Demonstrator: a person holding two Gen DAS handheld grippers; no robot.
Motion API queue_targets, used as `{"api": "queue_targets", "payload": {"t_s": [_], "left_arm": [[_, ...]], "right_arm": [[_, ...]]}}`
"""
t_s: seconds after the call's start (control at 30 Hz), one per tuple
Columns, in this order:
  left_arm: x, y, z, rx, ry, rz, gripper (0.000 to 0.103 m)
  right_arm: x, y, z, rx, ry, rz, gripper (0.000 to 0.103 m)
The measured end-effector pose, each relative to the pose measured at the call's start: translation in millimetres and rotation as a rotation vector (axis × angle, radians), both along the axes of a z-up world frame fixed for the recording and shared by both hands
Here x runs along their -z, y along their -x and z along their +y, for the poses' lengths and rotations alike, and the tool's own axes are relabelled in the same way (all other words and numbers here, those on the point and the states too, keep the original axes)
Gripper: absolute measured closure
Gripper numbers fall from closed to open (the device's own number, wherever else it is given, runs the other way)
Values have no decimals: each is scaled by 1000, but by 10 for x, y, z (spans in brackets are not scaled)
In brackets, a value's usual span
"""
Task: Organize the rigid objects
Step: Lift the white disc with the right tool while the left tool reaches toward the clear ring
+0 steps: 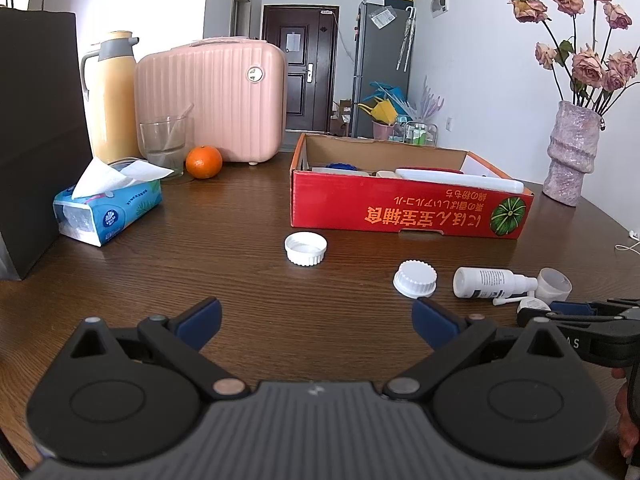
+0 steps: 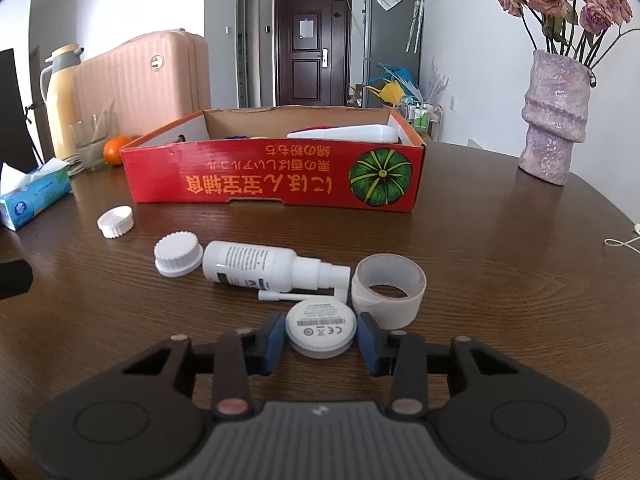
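Your right claw [image 2: 321,340] brackets the round white puck [image 2: 321,329] on the counter [image 2: 500,280], pads at its sides; contact is unclear. The spray bottle [image 2: 260,266] lies just beyond it. Your left claw [image 1: 316,320] gapes wide, empty.

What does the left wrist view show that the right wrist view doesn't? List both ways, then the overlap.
Left wrist only: the left tool, open, nothing between its pads. Right wrist only: the white disc with its printed label, between the right tool pads, and the tape roll as a whole ring. Both: the red box, the spray bottle, two white caps.
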State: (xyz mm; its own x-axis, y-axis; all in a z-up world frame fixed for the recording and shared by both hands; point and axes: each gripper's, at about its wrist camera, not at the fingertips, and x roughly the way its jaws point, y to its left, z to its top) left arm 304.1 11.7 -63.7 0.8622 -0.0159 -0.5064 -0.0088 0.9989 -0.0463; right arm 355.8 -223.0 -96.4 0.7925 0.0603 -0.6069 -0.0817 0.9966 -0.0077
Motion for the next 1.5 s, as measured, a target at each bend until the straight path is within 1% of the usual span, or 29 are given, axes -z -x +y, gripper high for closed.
{"api": "queue_targets", "payload": {"t_s": [0.1, 0.4, 0.53, 0.63, 0.77, 0.93, 1.13, 1.3, 1.5], "left_arm": [[1, 1, 2, 0, 0, 0, 0], [19, -22, 0, -8, -3, 15, 0], [19, -42, -33, -13, -15, 27, 0], [-12, -22, -114, 6, -40, 30, 0], [-67, -19, -304, 34, -68, 38, 0], [-146, -36, -622, 75, -102, 32, 0], [-204, -68, -1033, 130, -107, 27, 0], [-180, -103, -1379, 171, -114, 36, 0], [-92, -140, -1674, 205, -114, 65, 0]], "right_arm": [[-6, 19, -14, 5, -9, -6, 65], [-89, 158, -29, -2, -27, -71, 65], [-205, 234, -110, 11, -52, -110, 65], [-328, 329, -211, 15, -77, -148, 65], [-453, 446, -384, 21, -90, -181, 65], [-528, 567, -676, 45, -88, -210, 65], [-570, 649, -1073, 95, -67, -230, 65], [-590, 694, -1364, 123, -46, -242, 65], [-549, 623, -1599, 138, -26, -239, 65]]}}
